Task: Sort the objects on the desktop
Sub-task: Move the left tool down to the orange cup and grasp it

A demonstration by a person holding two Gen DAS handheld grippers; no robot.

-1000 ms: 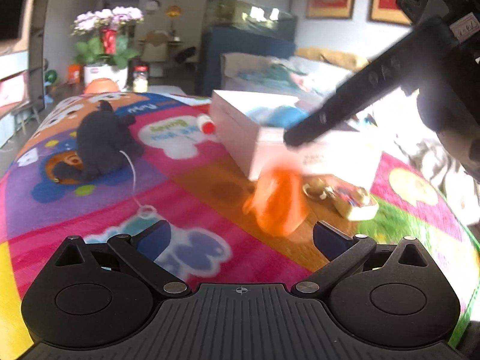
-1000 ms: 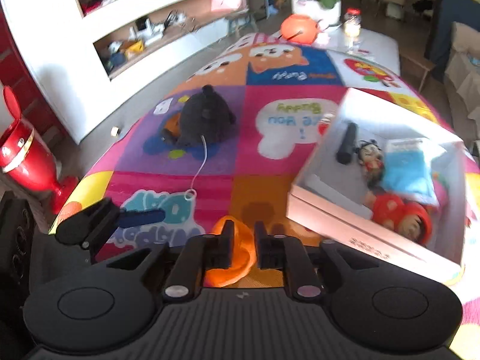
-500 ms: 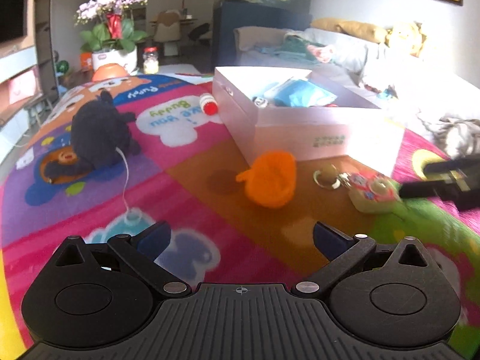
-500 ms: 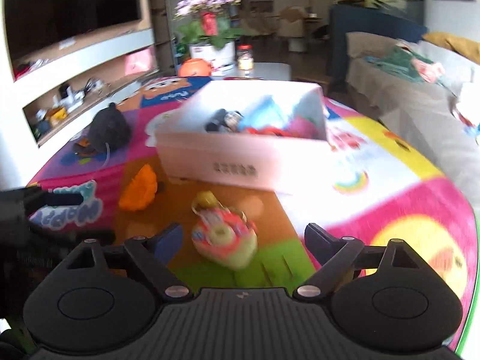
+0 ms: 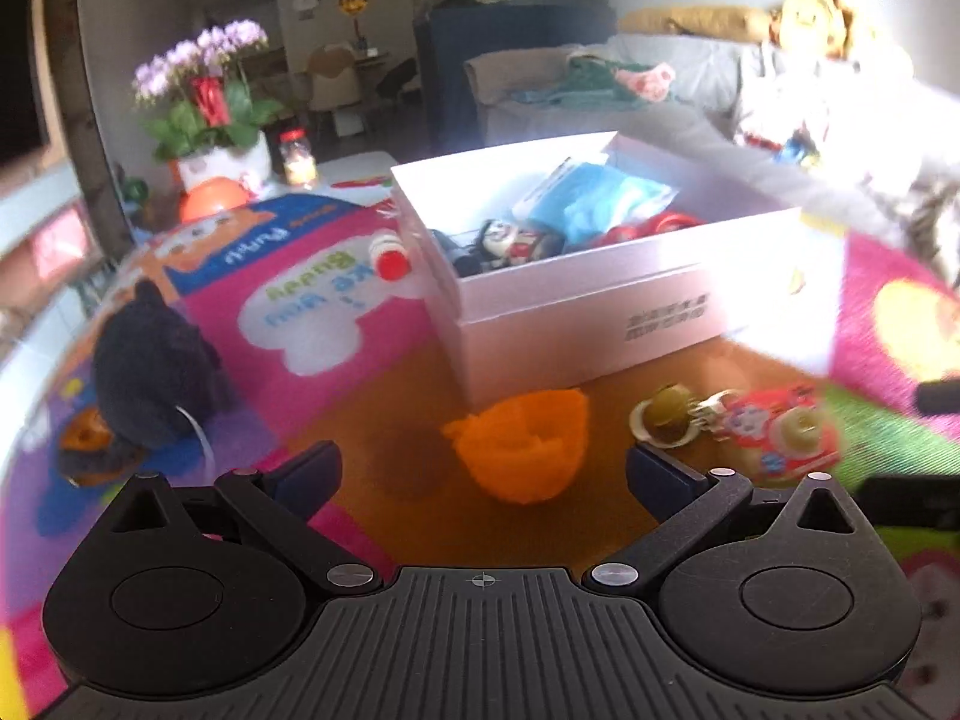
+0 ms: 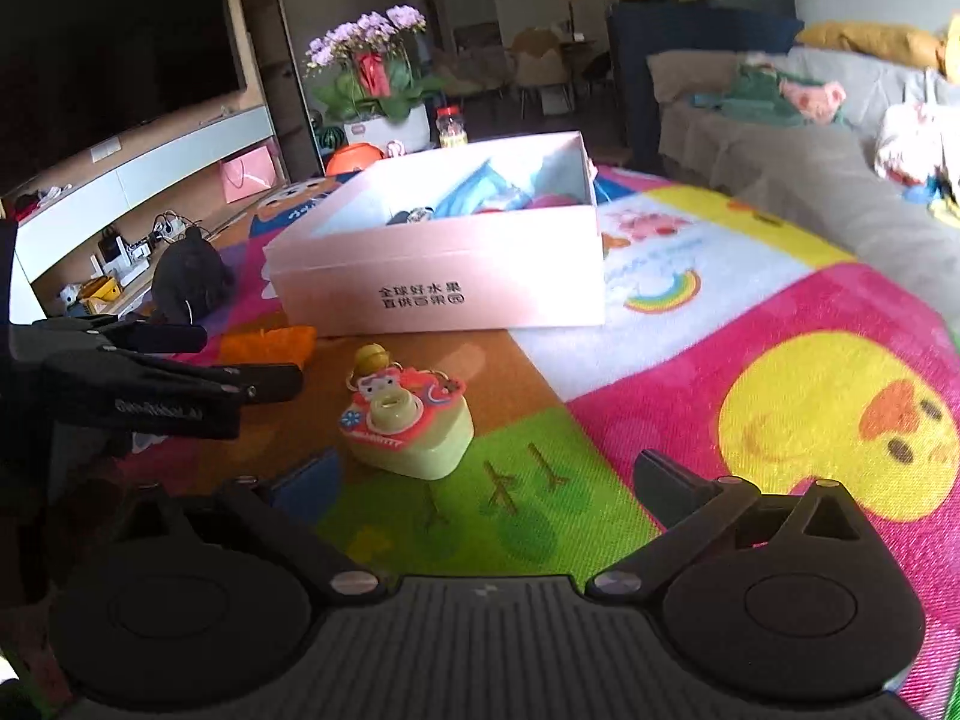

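A crumpled orange piece (image 5: 522, 447) lies on the play mat in front of the white box (image 5: 600, 300). My left gripper (image 5: 483, 471) is open just short of it, nothing between its fingers. To its right lies a red and pale green toy camera (image 5: 774, 432) with a small bell (image 5: 666, 420) on its ring. In the right wrist view the toy camera (image 6: 408, 426) sits just ahead of my right gripper (image 6: 486, 480), nearer its left finger. Those jaws are opening and hold nothing. The left gripper (image 6: 249, 358) reaches in from the left by the orange piece (image 6: 267, 345).
The box (image 6: 444, 282) holds several toys and a blue packet. A black plush (image 5: 150, 378) and a small red-capped bottle (image 5: 390, 261) lie on the mat to its left. A flower pot (image 5: 222, 162) stands beyond the mat, a sofa (image 6: 810, 144) to the right.
The right gripper, earlier shut on the orange piece, has let it go onto the mat, swung down to the toy camera and opened wide. The left gripper has drawn closer to the orange piece.
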